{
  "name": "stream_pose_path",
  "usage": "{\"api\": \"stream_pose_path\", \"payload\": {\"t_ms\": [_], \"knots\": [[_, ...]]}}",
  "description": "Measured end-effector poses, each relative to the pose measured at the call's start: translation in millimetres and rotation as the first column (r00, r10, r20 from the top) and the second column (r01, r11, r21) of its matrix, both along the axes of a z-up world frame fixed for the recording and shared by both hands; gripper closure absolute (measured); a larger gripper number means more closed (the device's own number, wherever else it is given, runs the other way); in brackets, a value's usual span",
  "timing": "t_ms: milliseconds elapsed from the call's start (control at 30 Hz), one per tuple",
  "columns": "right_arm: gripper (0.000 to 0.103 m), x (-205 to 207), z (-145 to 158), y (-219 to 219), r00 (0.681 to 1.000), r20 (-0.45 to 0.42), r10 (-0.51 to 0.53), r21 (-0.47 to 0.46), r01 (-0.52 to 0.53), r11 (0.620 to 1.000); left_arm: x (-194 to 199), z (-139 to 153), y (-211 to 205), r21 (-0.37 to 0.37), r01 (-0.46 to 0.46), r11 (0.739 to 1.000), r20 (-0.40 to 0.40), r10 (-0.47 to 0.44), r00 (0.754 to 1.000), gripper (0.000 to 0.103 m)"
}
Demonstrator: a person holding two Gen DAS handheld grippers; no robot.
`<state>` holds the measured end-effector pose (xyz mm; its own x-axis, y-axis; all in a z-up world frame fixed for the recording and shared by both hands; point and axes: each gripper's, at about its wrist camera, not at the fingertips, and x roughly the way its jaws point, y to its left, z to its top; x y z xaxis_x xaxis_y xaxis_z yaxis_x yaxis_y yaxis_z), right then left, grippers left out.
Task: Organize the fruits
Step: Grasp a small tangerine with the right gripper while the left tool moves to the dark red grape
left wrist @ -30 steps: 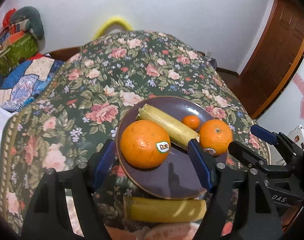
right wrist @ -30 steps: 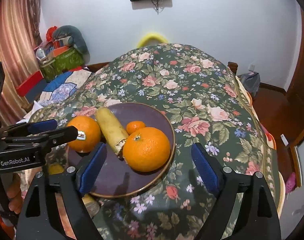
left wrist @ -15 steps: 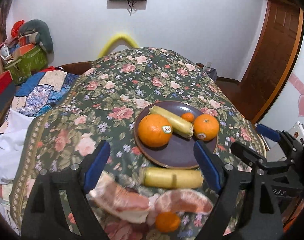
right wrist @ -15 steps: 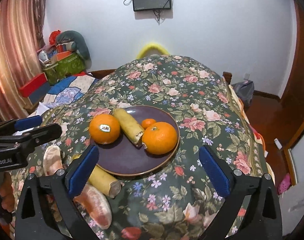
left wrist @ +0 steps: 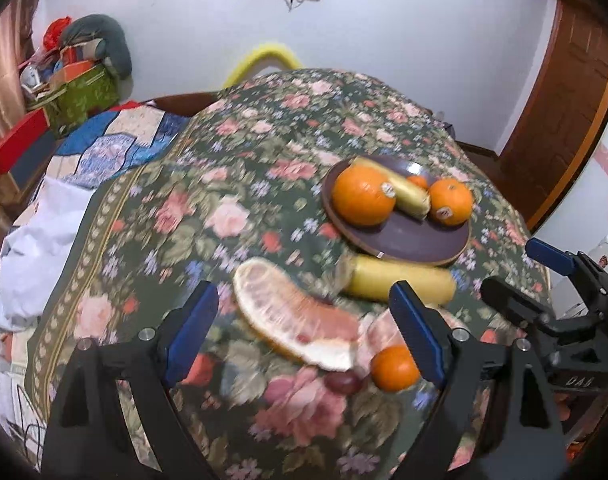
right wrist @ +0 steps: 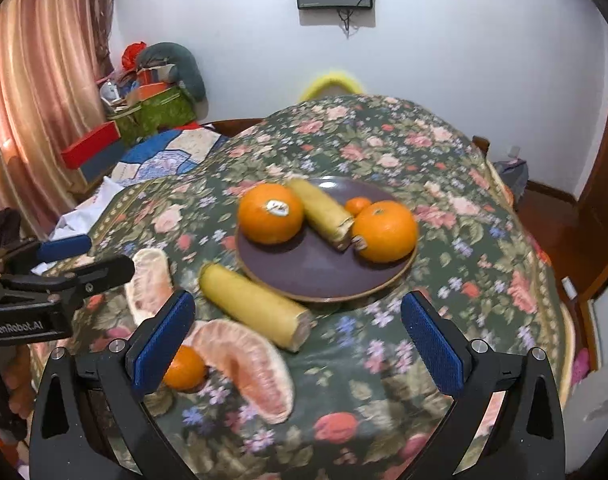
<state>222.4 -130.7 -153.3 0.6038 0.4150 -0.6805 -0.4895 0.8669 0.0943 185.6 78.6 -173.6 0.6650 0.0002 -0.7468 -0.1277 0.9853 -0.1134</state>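
A dark purple plate [left wrist: 403,238] [right wrist: 304,268] on the floral tablecloth holds two oranges [left wrist: 361,196] [right wrist: 385,230], a small mandarin [right wrist: 357,205] and a banana piece [right wrist: 321,212]. On the cloth near the plate lie a second banana piece [left wrist: 399,282] [right wrist: 256,306], two pomelo segments [left wrist: 292,320] [right wrist: 248,364], a small mandarin [left wrist: 393,368] [right wrist: 184,368] and a grape [left wrist: 341,382]. My left gripper [left wrist: 304,332] is open, raised over the pomelo segment. My right gripper [right wrist: 298,348] is open and empty, above the cloth in front of the plate.
The round table [right wrist: 443,184] drops off on all sides. A bed with a patchwork quilt [left wrist: 116,144] and boxes [right wrist: 152,112] lie to the left. A yellow chair back [right wrist: 331,82] stands behind the table, a wooden door [left wrist: 567,92] at right.
Both grippers have pulled back and up from the plate. The loose banana piece, pomelo segments and small mandarin have come into view. The left view has swung leftward.
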Motion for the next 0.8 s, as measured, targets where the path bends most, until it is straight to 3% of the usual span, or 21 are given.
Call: {"api": "stream_pose_path", "payload": {"t_ms": [167,267,400,600,800], "knots": [[0.005,-11.6,-9.3,7.9,0.999,-0.033,0.025,0.040,-0.024,0.999,-18.6,-14.8,9.3,-0.012,-0.009,1.000,-0.029,0.009,1.000,0.015],[0.022,-20.3,-16.1,17.9,0.997,-0.054,0.059,0.032,-0.057,0.998,-31.8,-19.9,13.4,-0.026,-0.017,1.000,-0.028,0.016,0.999,0.016],[0.039,-29.3,-24.1,30.5,0.991,-0.084,0.107,0.032,-0.104,0.994,-44.1,-23.7,16.8,-0.060,-0.014,0.998,-0.030,0.012,0.999,0.027],[0.051,-36.4,-34.2,46.3,0.980,-0.122,0.160,0.039,-0.156,0.987,-50.4,-29.9,15.0,-0.088,0.014,0.996,-0.046,-0.018,0.999,0.047],[0.058,-37.3,-44.9,55.5,0.972,-0.152,0.181,0.022,-0.180,0.983,-51.6,-35.9,13.6,-0.108,0.023,0.994,-0.057,-0.029,0.998,0.055]]}}
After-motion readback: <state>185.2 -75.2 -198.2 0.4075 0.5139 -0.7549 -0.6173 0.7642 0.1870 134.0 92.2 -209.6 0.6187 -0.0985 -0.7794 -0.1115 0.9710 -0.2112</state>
